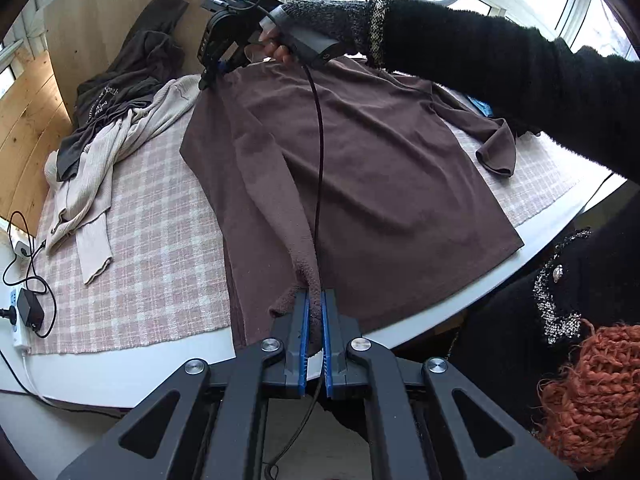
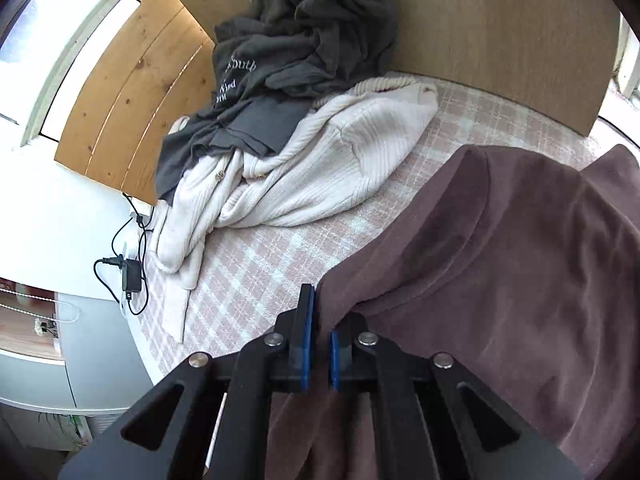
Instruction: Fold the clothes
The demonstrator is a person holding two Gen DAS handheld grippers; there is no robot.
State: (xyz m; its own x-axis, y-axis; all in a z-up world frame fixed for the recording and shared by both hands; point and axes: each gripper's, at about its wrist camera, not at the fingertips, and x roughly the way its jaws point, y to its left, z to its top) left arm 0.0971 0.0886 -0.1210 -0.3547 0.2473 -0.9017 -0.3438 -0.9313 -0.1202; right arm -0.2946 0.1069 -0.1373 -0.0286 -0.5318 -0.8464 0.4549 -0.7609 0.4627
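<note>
brown shirt (image 1: pixel 360 152) spread flat on checked cloth (image 1: pixel 152 208), hem at table's near edge. left gripper (image 1: pixel 315 312) clamped on its sleeve cuff (image 1: pixel 312 280). right gripper (image 2: pixel 322 332) clenched on shirt's shoulder edge. cream cardigan (image 2: pixel 312 168) and grey garment (image 2: pixel 304 40) heaped beside; bare cloth between.

Brown shirt (image 1: pixel 360 152); pink-and-white plaid cloth (image 1: pixel 152 248); cream ribbed cardigan (image 2: pixel 320 168); dark grey top (image 2: pixel 304 40) with white lettering; black grippers, left (image 1: pixel 315 312) and right (image 2: pixel 322 320), with blue pads; black sleeve (image 1: pixel 500 64); orange knit (image 1: pixel 592 392)
</note>
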